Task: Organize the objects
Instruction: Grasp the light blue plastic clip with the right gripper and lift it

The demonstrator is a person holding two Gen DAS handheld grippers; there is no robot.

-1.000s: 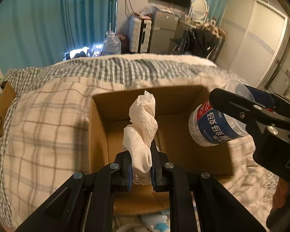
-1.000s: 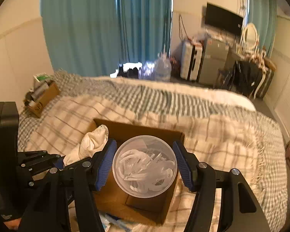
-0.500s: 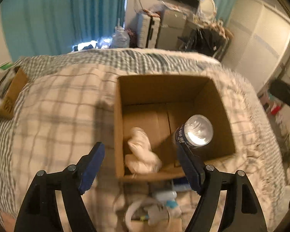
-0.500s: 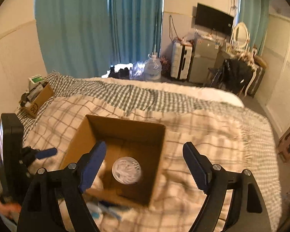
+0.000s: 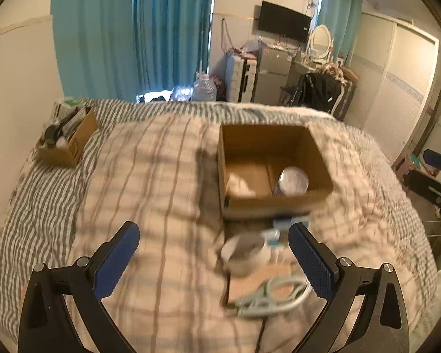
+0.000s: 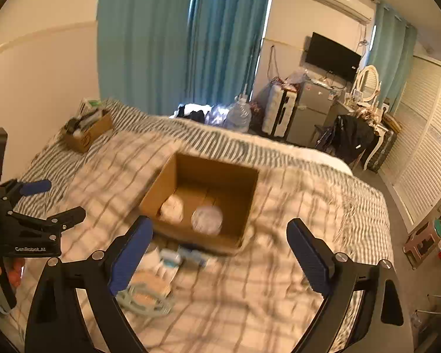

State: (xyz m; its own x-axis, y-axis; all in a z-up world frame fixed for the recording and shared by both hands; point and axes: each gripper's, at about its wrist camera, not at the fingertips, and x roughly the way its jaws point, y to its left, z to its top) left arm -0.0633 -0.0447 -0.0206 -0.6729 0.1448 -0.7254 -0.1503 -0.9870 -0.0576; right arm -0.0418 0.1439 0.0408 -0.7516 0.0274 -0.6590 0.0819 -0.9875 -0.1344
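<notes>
Two items, a crumpled white cloth (image 5: 238,183) and a clear plastic jar (image 5: 293,180), lie in the open brown cardboard box (image 5: 275,203) beyond both grippers' fingertips; left gripper (image 5: 213,254) and right gripper (image 6: 217,250) opening, empty; next: grasp the loose clutter near the fingers.

An open brown cardboard box (image 5: 275,173) sits on the checked bedspread and holds 2 things: a crumpled white cloth (image 5: 238,184) on the left and a clear plastic jar (image 5: 292,181) beside it. Just in front of the box lie blurred small packets (image 6: 180,257) and a pale green clip (image 5: 269,295).
</notes>
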